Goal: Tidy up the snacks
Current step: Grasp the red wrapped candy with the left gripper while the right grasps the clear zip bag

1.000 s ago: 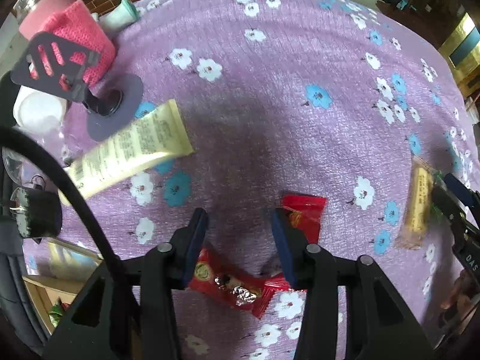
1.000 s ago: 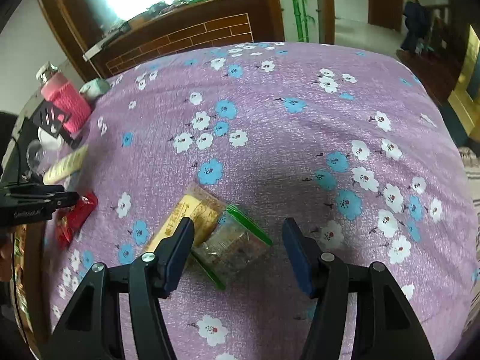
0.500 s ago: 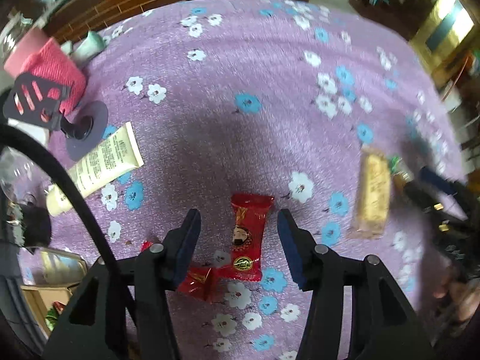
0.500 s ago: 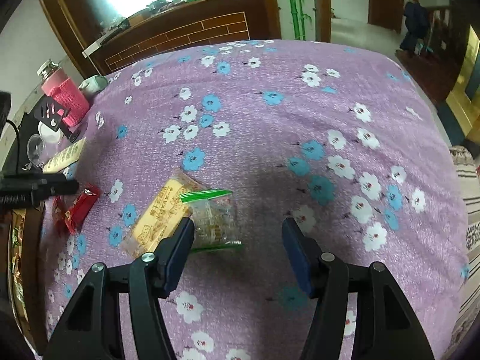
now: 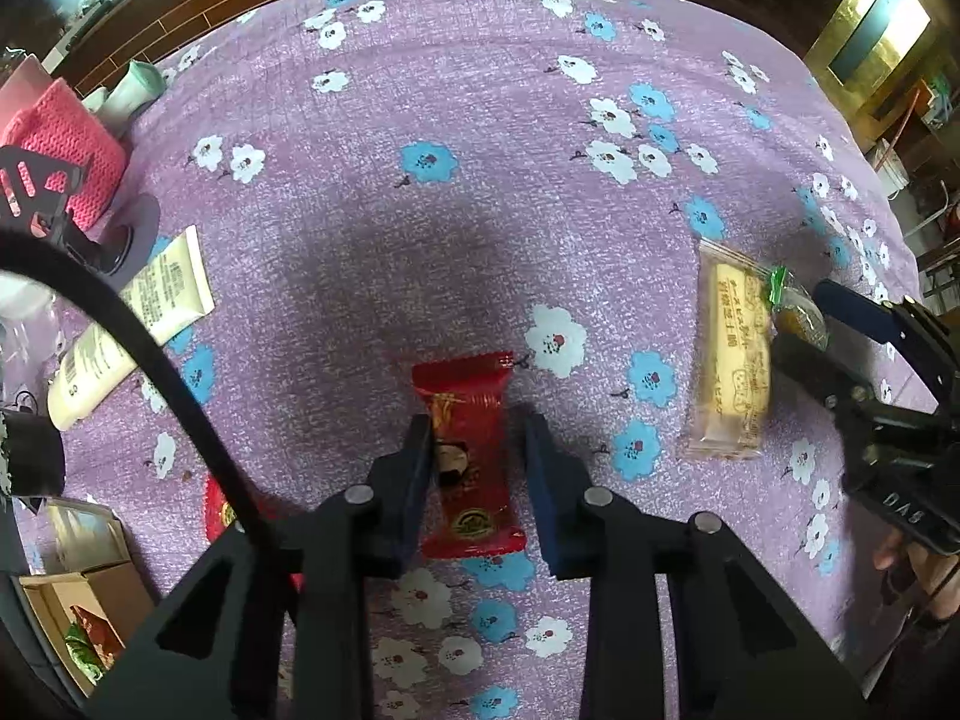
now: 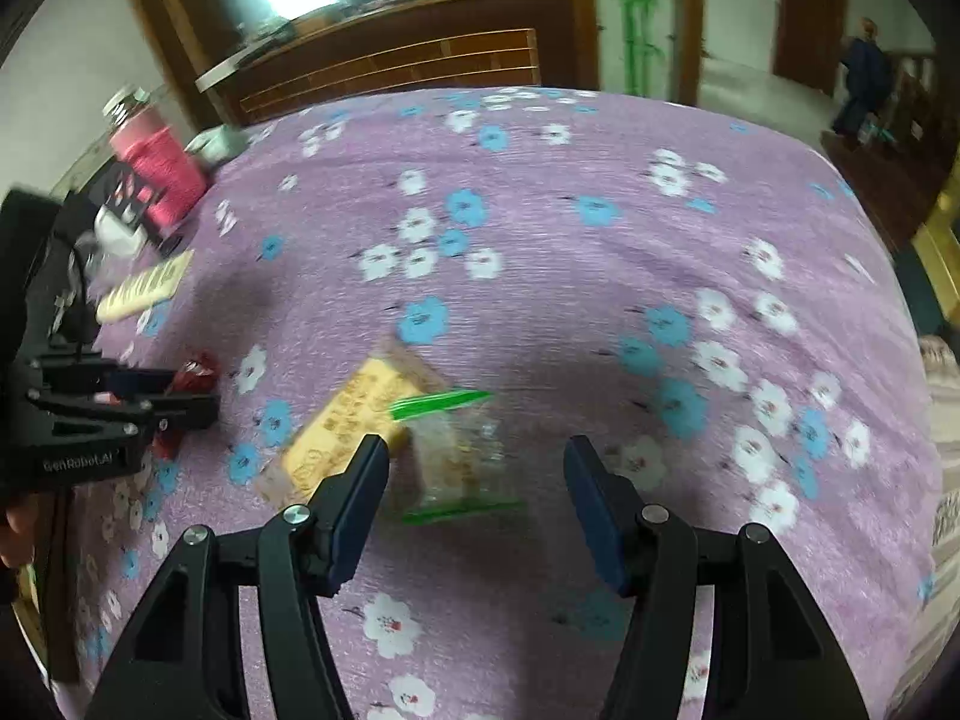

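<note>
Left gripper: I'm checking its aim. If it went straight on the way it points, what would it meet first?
The left gripper would probably meet the red snack packet first; the packet already lies between its open fingers on the purple cloth, though height above it is unclear.

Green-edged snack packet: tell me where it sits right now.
In the right wrist view the green-edged snack packet lies on the purple floral cloth between the right gripper fingers, nearer the left one, against the yellow biscuit pack.

Left gripper (image 5: 477,438) low over the cloth, pointing forward, jaws partly closed with a narrow gap, each blue pad (image 5: 543,450) just beside the item between them, contact unclear. Right gripper (image 6: 474,468) also low and level, jaws spread wide, blue pads (image 6: 591,498) well apart, gripping nothing. Fingertips of a hand (image 6: 15,531) visible behind the left gripper's body.
</note>
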